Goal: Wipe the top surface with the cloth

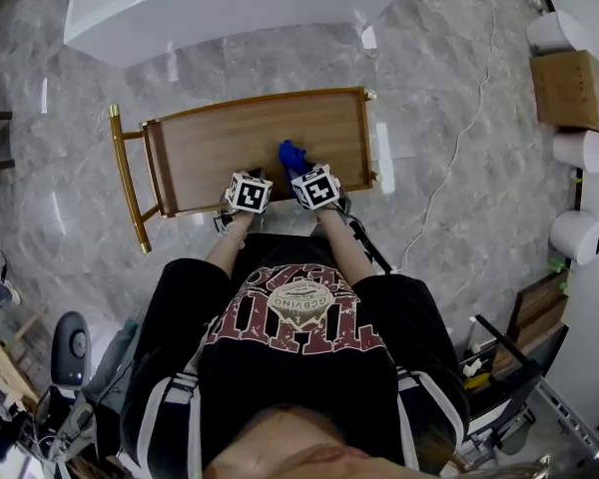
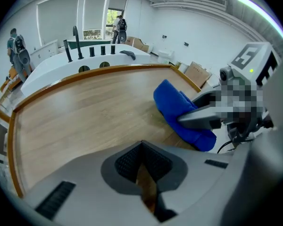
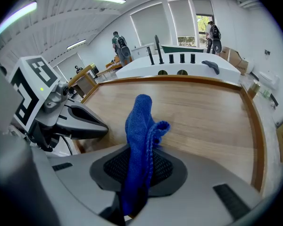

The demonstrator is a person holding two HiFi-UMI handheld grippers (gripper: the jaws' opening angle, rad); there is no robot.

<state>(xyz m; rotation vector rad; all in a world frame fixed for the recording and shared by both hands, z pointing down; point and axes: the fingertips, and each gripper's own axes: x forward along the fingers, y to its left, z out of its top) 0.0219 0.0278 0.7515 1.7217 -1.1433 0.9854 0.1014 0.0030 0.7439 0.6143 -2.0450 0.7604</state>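
1. Two grippers are sitting closest to us, one in each hand. The left gripper (image 2: 146, 185) is pressing its jaws together on nothing.
2. We are pinching the one cloth (image 3: 139, 126) in the right gripper (image 3: 134, 192), whose jaws are clamping its lower end.
3. We are seeing a deep blue, nubby cloth, bunched into a narrow fold and rising from those jaws.
4. It is hanging over the near right part of the single wooden top (image 1: 230, 143), which a golden rim is framing.

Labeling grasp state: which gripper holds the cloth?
The right gripper: it is shut on the blue cloth, which sticks up out of it. The left gripper is shut on nothing.
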